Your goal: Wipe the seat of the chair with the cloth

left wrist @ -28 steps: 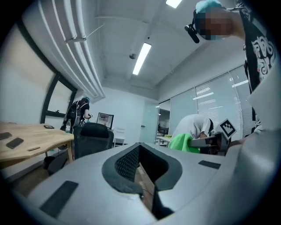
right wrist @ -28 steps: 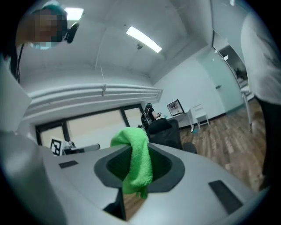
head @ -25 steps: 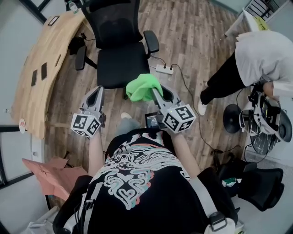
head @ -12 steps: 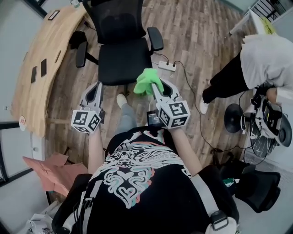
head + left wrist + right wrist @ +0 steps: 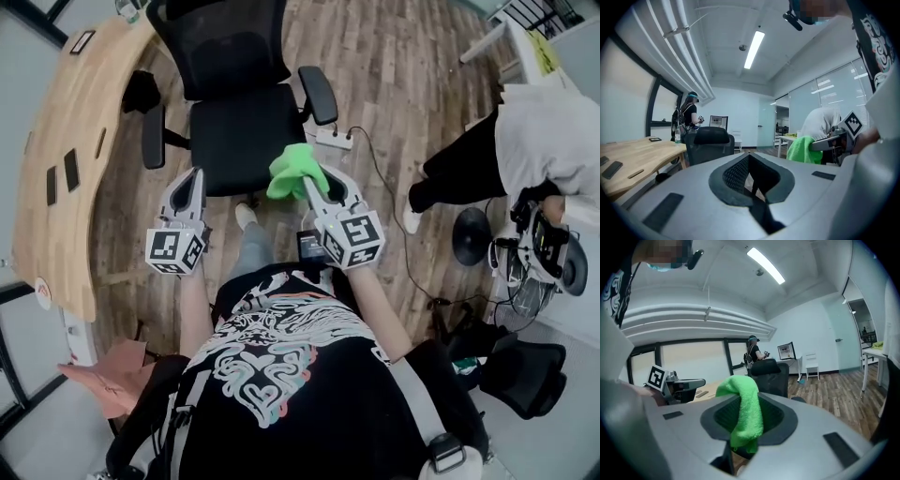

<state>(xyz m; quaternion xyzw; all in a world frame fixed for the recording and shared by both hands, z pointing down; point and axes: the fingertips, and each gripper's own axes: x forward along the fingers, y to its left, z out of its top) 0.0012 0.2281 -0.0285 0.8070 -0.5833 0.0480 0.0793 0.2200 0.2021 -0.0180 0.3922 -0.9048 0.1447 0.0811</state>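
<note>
Gripping a bright green cloth (image 5: pixel 294 170), the right hand-held gripper (image 5: pixel 325 184) holds it up at the near edge of a black office chair's seat (image 5: pixel 234 131), by the corner below the armrest (image 5: pixel 318 94) on that side. The right gripper view shows the jaws clenched on the cloth (image 5: pixel 746 412), which bunches above them and hangs down between the dark pads, with the chair's backrest (image 5: pixel 771 375) beyond. Whether the cloth touches the seat cannot be told. The left hand-held gripper (image 5: pixel 190 180) is level with the seat's near edge, at the opposite corner, its jaws closed together with nothing between them, as the left gripper view (image 5: pixel 751 161) confirms. The chair stands on a wooden plank floor (image 5: pixel 394 66) beside a curved wooden bench (image 5: pixel 70 169). A white power strip (image 5: pixel 335 139) lies on the floor just past the chair, and a second person (image 5: pixel 544 131) bends over at the right.
</note>
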